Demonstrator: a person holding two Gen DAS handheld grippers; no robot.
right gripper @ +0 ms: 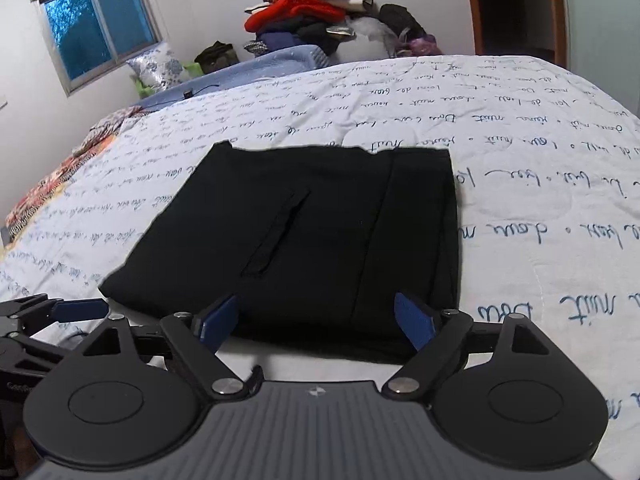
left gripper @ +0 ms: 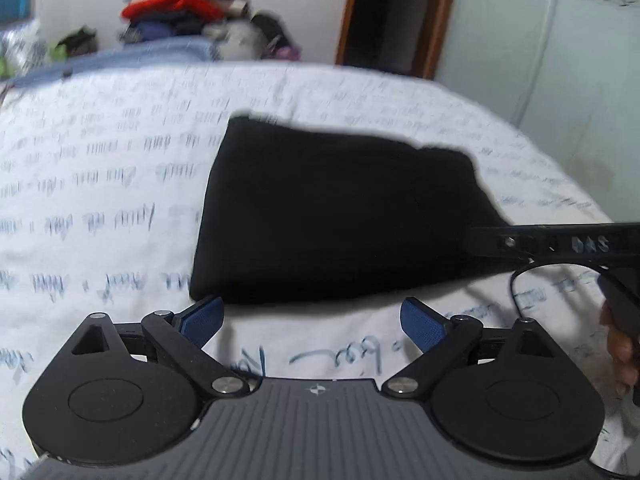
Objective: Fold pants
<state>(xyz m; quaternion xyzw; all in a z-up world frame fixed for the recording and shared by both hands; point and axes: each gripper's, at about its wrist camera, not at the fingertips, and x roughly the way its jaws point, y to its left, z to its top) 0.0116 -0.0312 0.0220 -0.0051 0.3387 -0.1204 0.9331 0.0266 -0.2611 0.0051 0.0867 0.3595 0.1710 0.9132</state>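
Bare bedspread point(right gripper: 520, 208) lies open right of the folded black pants point(right gripper: 320, 232); a clothes pile point(right gripper: 316, 16) blocks the upper centre.

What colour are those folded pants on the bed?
Plain black. The pants show best in the right wrist view, lying on the white bedspread printed with blue handwriting.
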